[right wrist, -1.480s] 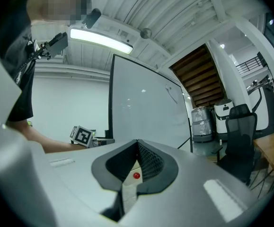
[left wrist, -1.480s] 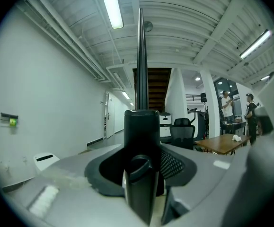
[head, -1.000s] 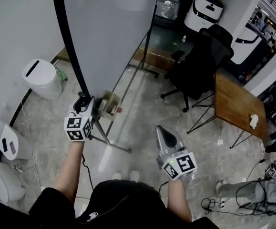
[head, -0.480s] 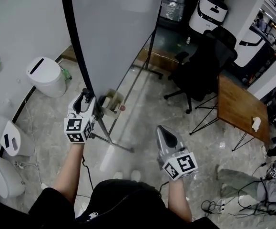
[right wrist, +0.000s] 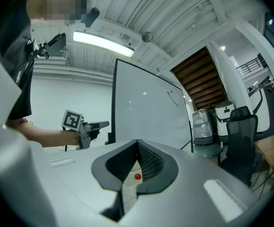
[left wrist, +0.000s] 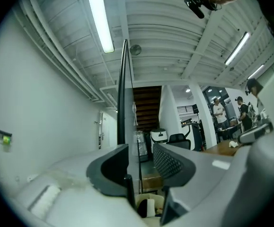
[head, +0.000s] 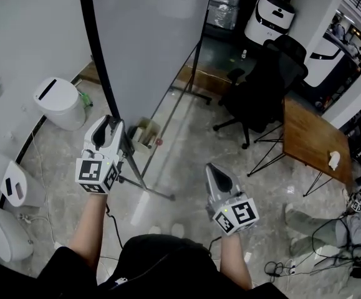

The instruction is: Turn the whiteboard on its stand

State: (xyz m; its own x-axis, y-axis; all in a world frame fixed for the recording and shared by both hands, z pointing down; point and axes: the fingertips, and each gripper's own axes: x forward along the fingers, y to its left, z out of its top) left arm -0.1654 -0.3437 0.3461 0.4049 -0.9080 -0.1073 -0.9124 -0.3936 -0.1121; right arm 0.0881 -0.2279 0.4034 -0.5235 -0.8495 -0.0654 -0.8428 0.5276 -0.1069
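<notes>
The whiteboard (head: 149,36) stands upright on a metal stand (head: 144,187), its black side edge (head: 98,61) running down toward my left gripper (head: 110,124). In the left gripper view that edge (left wrist: 122,93) sits between the jaws of the left gripper (left wrist: 140,150). The jaws have just been closing, and a gap still shows beside the right pad. My right gripper (head: 211,167) hangs apart from the board, over the floor. Its tips meet with nothing held (right wrist: 137,143). The right gripper view shows the whiteboard (right wrist: 146,108) face-on, with the left gripper (right wrist: 106,124) at its edge.
A white bin (head: 58,101) stands left of the board and a small box (head: 144,132) lies under it. To the right are a black office chair (head: 264,86) and a wooden table (head: 311,136). White machines (head: 12,185) line the left wall. Cables (head: 320,242) lie at the right.
My left gripper has risen along the board's black edge and now sits nearer the camera. The right gripper has stayed where it was.
</notes>
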